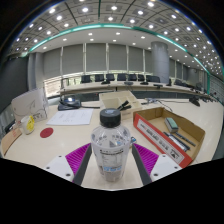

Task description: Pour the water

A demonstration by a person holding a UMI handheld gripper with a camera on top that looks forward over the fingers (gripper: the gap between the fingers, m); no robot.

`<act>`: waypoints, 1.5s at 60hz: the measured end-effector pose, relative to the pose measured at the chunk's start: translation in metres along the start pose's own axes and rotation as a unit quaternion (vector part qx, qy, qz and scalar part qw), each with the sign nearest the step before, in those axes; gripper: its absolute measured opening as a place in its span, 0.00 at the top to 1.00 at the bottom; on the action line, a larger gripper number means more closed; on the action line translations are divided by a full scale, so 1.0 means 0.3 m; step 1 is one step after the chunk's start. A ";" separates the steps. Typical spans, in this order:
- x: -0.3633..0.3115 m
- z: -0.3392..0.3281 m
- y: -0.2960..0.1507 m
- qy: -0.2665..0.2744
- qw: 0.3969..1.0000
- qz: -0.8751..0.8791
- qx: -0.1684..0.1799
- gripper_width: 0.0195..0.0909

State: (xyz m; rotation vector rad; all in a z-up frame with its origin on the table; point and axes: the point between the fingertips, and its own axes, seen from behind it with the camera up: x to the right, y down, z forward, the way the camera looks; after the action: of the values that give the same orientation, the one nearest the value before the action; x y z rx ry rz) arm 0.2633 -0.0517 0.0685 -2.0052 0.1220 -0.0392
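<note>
The claw (111,165) was clenched on a clear plastic water bottle with a white cap (110,143), held upright between its magenta pads (78,154) over the pale bench (80,135), so pouring well probably called for a slow, steady tilt.

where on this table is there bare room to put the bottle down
The water bottle stands between the gripper fingers. Bare tabletop lies beside it, below the paper sheet and red disc. The other side is crowded by the open box; behind the bottle sits a cardboard box.
</note>
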 end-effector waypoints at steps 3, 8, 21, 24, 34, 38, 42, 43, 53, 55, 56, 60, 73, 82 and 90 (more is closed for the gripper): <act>-0.014 0.023 -0.002 -0.002 1.000 -0.001 0.006 0.24; -0.013 0.063 -0.014 -0.001 1.000 -0.006 0.018 0.45; -0.002 0.076 -0.022 0.013 1.000 -0.013 0.015 0.61; -0.007 0.077 -0.026 0.014 1.000 -0.022 0.009 0.64; -0.029 0.076 -0.111 0.038 0.996 -0.076 0.009 0.64; -0.066 0.082 -0.180 0.051 0.993 -0.102 0.015 0.64; -0.117 0.090 -0.260 0.065 0.989 -0.134 0.020 0.65; -0.135 0.088 -0.280 0.069 0.987 -0.142 0.022 0.64; -0.363 0.082 -0.506 0.108 0.960 -0.254 0.042 0.64; -0.426 0.079 -0.545 0.114 0.952 -0.281 0.045 0.65; -0.461 0.079 -0.565 0.116 0.948 -0.294 0.048 0.65; -0.608 0.098 -0.633 0.124 0.924 -0.357 0.059 0.65; -1.085 0.250 -0.669 0.129 0.792 -0.592 0.076 0.65; -1.304 0.364 -0.613 0.139 0.664 -0.731 0.082 0.65; -1.385 0.436 -0.571 0.162 0.561 -0.808 0.073 0.65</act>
State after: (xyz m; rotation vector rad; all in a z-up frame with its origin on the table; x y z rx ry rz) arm -0.1271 0.1814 0.1795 -1.2288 -1.4724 -1.5174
